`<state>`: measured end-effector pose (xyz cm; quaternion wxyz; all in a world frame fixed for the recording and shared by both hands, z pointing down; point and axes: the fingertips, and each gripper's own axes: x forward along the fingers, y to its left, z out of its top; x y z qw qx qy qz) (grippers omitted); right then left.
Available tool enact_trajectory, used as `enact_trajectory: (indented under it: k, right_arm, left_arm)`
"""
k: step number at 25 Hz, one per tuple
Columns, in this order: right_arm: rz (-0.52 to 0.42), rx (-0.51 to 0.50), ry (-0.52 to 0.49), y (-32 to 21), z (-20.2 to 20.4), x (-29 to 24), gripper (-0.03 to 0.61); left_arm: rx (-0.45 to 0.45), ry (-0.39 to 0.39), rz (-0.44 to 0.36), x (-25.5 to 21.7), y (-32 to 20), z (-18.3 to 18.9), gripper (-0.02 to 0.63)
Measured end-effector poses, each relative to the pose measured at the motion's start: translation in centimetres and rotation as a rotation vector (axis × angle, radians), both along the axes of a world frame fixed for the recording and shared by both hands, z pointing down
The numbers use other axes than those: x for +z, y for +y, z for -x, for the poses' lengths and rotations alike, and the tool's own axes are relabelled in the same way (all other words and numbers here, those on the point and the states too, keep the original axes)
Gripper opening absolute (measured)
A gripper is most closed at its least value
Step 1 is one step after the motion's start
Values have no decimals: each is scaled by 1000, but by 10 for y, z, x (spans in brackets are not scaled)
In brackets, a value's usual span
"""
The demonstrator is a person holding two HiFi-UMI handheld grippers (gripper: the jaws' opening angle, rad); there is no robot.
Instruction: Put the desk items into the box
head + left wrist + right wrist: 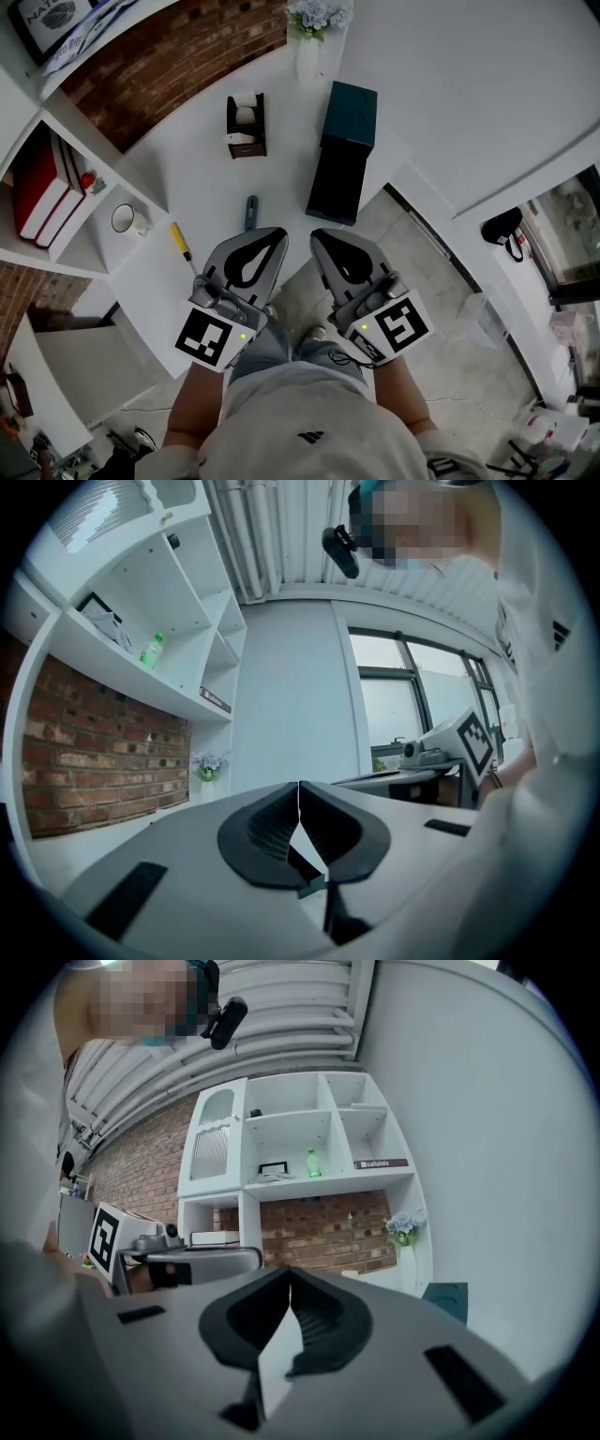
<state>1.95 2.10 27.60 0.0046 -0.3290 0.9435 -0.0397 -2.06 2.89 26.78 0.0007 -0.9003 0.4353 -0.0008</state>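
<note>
Dark teal cardboard box (pixel 351 114) stands at the far side of the white curved desk (pixel 197 173) in the head view, and its near part looks black. Left of it sits a black tape dispenser (pixel 246 125) with a white roll. Nearer the desk's edge lie a slim blue pen (pixel 251 212) and a yellow stick-shaped tool (pixel 179 240), well apart from the box. A white vase of pale flowers (pixel 312 37) stands behind the box. Both hands hover side by side over the desk's near edge, with the left gripper (pixel 274 234) close to the blue pen and the right gripper (pixel 317 236) beside it. Each points forward, towards the box.

From the left gripper view, the left gripper (pixel 300 786) points out level, its black pads pressed together with nothing between them. The vase of flowers (pixel 208 766) stands ahead by the brick wall (pixel 98 752).

From the right gripper view, the right gripper (pixel 289 1271) also has its pads closed on nothing. The teal box (pixel 448 1299) shows low on the right, beyond the jaws, below the vase (pixel 405 1227).
</note>
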Motion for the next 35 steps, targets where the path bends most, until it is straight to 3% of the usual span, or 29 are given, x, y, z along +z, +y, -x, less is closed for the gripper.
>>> enact_trajectory:
  k: [11, 18, 35]
  right_arm:
    - [106, 35, 51, -40, 71, 37, 12]
    - [231, 86, 79, -68, 102, 88, 44]
    - [557, 228, 247, -103, 136, 237, 126]
  left_arm:
    - [53, -15, 21, 10, -29, 72, 12]
    - [95, 9, 54, 29, -44, 103, 12]
    - [215, -12, 122, 76, -63, 123, 12]
